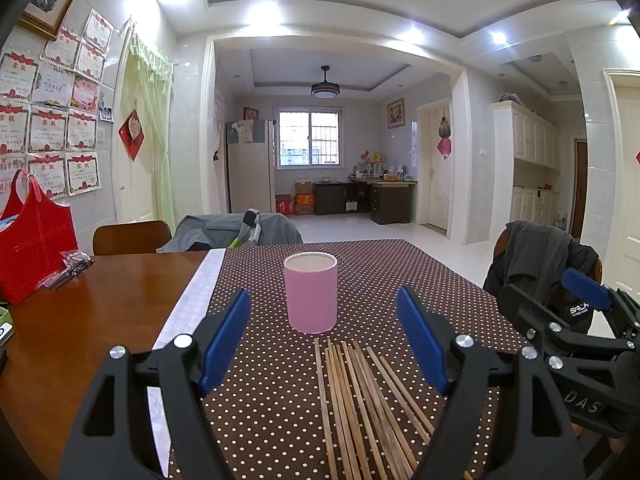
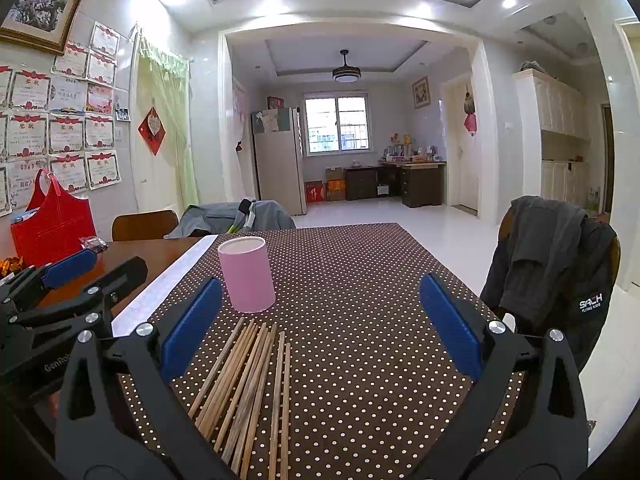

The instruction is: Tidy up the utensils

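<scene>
Several wooden chopsticks [image 1: 360,404] lie side by side on the brown polka-dot cloth [image 1: 420,280], pointing toward a pink cylindrical cup [image 1: 311,292] that stands upright just beyond them. My left gripper [image 1: 324,320] hovers open above the chopsticks, its blue pads wide apart with nothing between them. In the right wrist view the same chopsticks [image 2: 248,384] and cup [image 2: 247,274] sit left of centre. My right gripper [image 2: 320,312] is open too, holding nothing, just right of the bundle. Each gripper shows at the edge of the other's view.
A red bag [image 1: 34,236] and a small plastic packet [image 1: 68,266] rest on the bare wooden table [image 1: 100,320] at the left. Chairs draped with clothing stand at the far side [image 1: 236,232] and at the right [image 2: 556,264]. A white strip [image 1: 192,300] borders the cloth.
</scene>
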`<state>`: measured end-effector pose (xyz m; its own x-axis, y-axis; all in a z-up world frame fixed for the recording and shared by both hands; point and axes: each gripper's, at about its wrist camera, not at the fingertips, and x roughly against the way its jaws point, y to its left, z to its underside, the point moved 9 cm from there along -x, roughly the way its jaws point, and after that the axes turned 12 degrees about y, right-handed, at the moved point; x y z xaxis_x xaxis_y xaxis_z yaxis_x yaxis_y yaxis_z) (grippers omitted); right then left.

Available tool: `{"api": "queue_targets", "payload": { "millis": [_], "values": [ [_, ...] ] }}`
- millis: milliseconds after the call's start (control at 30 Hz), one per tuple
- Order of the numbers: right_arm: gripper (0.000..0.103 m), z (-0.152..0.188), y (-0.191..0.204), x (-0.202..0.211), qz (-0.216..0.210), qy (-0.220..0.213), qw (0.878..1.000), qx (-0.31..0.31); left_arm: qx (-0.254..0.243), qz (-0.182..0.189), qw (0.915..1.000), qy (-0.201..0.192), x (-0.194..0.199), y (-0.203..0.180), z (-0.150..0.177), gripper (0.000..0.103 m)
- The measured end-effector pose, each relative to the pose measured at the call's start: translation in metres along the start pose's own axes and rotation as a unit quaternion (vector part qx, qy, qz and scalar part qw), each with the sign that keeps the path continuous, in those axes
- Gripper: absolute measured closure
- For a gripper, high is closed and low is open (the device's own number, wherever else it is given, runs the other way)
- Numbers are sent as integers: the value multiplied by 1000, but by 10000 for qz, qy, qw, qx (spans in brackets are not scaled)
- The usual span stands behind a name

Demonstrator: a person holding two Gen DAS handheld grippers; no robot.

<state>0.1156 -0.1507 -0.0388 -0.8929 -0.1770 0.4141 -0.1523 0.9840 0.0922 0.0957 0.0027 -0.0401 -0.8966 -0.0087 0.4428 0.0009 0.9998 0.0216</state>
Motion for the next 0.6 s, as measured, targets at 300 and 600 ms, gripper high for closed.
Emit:
{"api": "queue_targets", "payload": {
  "millis": [300, 600],
  "values": [
    [6, -1, 0, -4, 16, 66, 10000, 9, 11, -4, 10000, 46, -2, 1, 0, 29],
    [6, 1, 0, -6, 19, 98, 9999, 2, -14, -49, 10000, 76, -4, 1, 1, 29]
  ]
}}
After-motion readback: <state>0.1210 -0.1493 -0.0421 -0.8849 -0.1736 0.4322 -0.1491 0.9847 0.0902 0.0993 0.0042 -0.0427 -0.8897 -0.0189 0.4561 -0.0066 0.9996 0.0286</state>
